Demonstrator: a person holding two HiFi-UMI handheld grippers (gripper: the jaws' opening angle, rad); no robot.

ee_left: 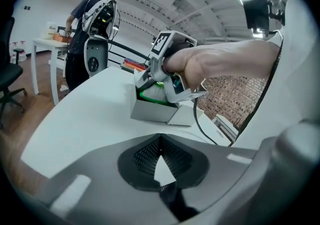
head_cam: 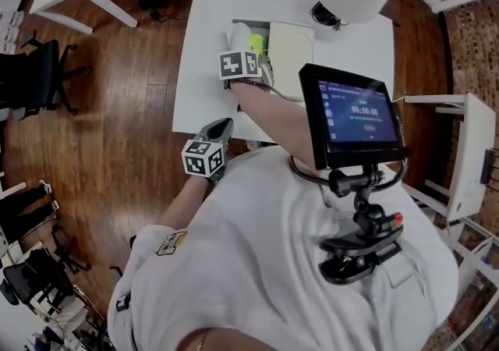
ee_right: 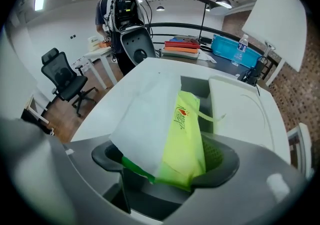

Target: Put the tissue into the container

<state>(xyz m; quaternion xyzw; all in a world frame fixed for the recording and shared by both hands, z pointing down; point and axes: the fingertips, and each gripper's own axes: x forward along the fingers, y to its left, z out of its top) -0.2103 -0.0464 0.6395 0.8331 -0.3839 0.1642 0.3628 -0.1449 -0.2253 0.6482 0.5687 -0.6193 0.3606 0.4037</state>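
Right gripper view: right hand-held gripper (ee_right: 165,166) is clamped on the lime-green plastic tissue pack w/ white sheet sticking out (ee_right: 184,136). It hangs tilted just over the open white box container (ee_left: 150,111) on the white table (head_cam: 210,22). Left hand-held gripper (ee_left: 160,156) has jaws together, empty, back near the table edge. Risks, imo: the loose sheet snags the box rim & the pack tips out. Letting go too soon drops it on the flat white lid (ee_right: 240,114) beside. Nothing braces the box, so a nudge could slide it.
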